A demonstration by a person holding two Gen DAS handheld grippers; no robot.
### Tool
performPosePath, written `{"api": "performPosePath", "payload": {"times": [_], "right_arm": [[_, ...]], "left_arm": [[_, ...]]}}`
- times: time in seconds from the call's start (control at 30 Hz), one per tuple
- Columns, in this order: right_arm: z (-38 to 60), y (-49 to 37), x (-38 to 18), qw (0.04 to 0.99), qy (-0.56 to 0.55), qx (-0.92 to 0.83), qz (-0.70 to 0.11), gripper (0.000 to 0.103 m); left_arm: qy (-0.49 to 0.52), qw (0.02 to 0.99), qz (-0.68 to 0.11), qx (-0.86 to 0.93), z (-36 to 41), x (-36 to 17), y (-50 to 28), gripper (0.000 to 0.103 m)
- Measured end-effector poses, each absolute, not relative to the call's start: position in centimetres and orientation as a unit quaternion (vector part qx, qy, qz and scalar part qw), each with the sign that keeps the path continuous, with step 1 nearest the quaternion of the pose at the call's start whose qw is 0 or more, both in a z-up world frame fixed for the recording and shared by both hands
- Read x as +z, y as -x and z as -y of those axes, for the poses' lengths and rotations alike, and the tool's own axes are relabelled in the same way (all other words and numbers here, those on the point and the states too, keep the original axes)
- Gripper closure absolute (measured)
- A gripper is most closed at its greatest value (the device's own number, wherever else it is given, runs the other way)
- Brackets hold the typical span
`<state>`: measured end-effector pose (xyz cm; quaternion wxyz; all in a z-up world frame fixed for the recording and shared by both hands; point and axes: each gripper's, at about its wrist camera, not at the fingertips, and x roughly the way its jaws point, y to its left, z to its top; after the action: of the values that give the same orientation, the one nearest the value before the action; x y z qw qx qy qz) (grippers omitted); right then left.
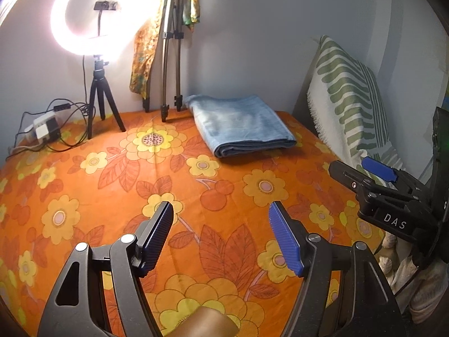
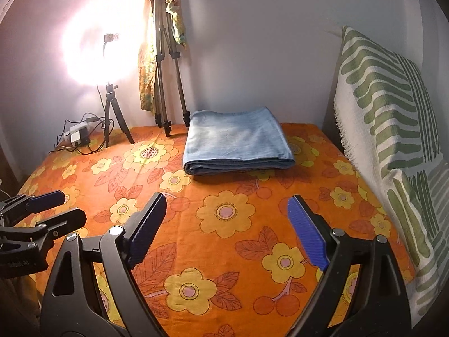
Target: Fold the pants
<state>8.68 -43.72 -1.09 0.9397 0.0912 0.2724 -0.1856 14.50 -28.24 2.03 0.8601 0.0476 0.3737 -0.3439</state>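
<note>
The pants (image 1: 241, 125) are light-blue denim, folded into a flat rectangular stack at the far side of the orange floral bedsheet (image 1: 112, 196), near the wall; the right wrist view shows the pants (image 2: 238, 140) too. My left gripper (image 1: 221, 207) hovers open over bare sheet, well short of the stack, with nothing between its blue pads. My right gripper (image 2: 226, 199) also stands wide open and empty, over the sheet in front of the pants. Each gripper shows in the other's view: the right gripper (image 1: 353, 168) at the right edge, the left gripper (image 2: 64, 206) at the left edge.
A lit ring light on a small tripod (image 1: 101, 98) stands at the back left beside a power strip with cables (image 1: 45, 129). A taller tripod (image 1: 168, 56) draped with patterned cloth leans in the corner. A green-striped pillow (image 2: 393, 126) lines the right side.
</note>
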Motion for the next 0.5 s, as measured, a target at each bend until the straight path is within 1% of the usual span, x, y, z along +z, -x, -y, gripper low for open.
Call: {"api": "performPosePath", "payload": {"times": [0.5], "right_arm": [[44.9,-8.8,-1.7,0.935,-0.102,-0.198,-0.275,0.012]], "left_arm": [[-0.064,0.854,-0.385,-0.343,29.4,1.5,-14.4,0.032]]}}
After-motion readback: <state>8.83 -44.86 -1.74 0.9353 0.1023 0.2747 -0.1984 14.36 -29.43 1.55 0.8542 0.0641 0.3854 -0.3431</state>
